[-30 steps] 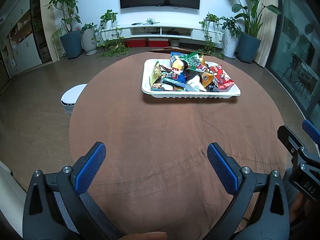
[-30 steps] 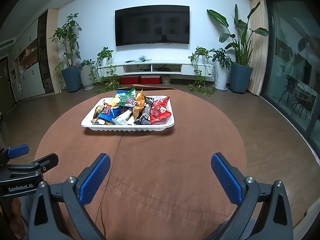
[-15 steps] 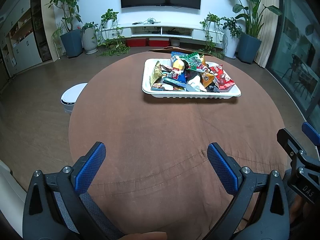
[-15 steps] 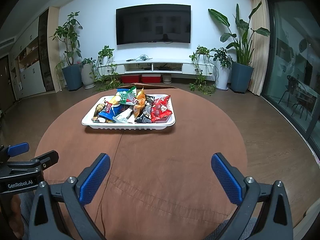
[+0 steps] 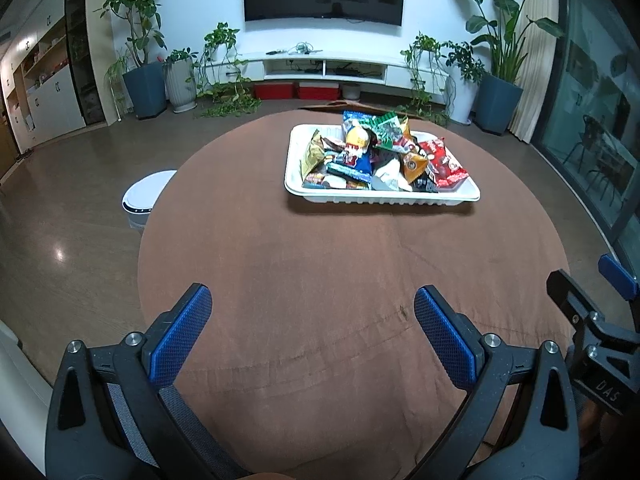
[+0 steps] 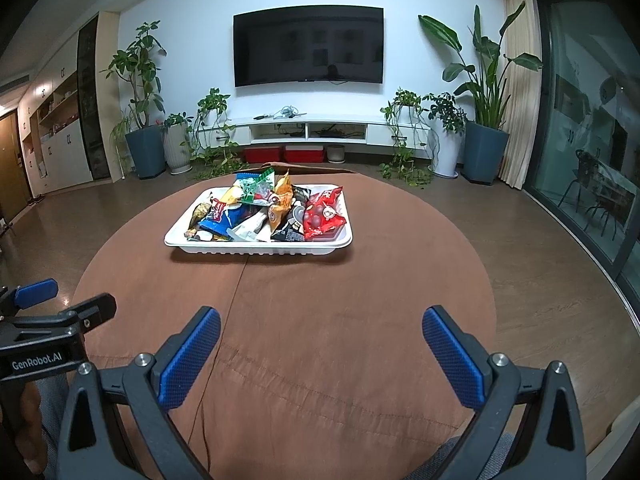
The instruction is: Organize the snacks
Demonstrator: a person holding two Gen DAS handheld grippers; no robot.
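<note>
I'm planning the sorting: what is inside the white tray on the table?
The white tray holds a heap of snack packets, among them a red packet, a blue one and a green one. Packets lower in the heap are covered.

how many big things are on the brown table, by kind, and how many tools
white tray piled with snack packets (too jumbled to count): 1
left tool, open: 1
right tool, open: 1
total: 3
</note>
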